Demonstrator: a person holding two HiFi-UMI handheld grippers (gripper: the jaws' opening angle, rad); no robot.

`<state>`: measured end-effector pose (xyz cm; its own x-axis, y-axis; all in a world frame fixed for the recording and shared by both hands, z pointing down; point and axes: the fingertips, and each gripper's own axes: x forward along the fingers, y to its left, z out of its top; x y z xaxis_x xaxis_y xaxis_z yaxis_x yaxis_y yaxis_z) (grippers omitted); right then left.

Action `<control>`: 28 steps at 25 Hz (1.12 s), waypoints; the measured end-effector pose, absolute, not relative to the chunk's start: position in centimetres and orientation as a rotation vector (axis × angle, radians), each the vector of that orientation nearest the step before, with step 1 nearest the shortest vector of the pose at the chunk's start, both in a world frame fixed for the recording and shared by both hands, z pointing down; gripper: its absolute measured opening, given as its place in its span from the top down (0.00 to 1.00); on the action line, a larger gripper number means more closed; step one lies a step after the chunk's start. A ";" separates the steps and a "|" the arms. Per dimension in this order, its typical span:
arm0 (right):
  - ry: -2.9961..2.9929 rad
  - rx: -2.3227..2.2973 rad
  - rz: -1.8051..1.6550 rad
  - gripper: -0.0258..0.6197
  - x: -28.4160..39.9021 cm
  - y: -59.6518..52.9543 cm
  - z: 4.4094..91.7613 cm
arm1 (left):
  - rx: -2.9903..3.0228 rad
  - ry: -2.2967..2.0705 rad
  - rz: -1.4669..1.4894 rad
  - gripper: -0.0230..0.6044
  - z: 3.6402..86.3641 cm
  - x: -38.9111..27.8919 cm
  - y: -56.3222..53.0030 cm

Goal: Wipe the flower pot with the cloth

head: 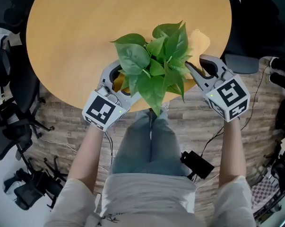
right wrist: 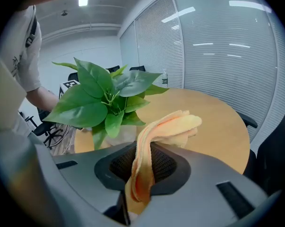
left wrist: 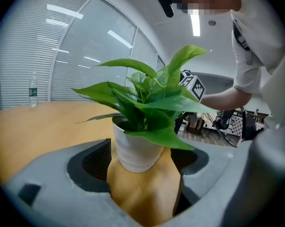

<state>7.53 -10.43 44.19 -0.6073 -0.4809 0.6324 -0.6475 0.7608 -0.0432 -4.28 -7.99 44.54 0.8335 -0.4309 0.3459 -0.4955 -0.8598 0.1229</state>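
Observation:
A leafy green plant (head: 156, 65) grows in a white ribbed flower pot (left wrist: 135, 150) that stands near the front edge of the round wooden table (head: 85, 27). In the head view the leaves hide most of the pot. My left gripper (head: 119, 82) is at the pot's left side with its jaws open. In the left gripper view the pot stands just ahead, between the jaws, and the pads do not press on it. My right gripper (head: 202, 67) is to the right of the plant, shut on a folded yellow cloth (right wrist: 168, 126) whose free end sticks out toward the table.
Black office chairs (head: 10, 112) stand on the floor at the left, and another dark chair (head: 255, 32) is at the right. A black device with cables (head: 196, 163) lies by the person's legs. A water bottle (left wrist: 33, 90) stands at the table's far side.

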 end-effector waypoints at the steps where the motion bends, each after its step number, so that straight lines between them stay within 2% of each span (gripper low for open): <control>1: -2.347 0.815 0.347 0.87 7.3 -10.7 44.3 | 2.798 -0.712 0.458 0.34 44.5 -4.2 -8.0; 16: -2.340 0.520 0.188 0.87 2.7 -12.1 45.9 | 2.802 -0.658 0.450 0.36 44.8 -3.7 -8.1; 28: -2.253 0.383 0.028 0.87 2.3 -11.1 46.4 | 2.812 -0.661 0.461 0.36 44.9 -3.7 -8.2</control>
<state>2.28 -11.08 46.37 -0.6089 -0.2646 0.7478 -0.2829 0.9532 0.1070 -3.65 -8.19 44.86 0.8500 -0.3956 0.3477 -0.4631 -0.8758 0.1357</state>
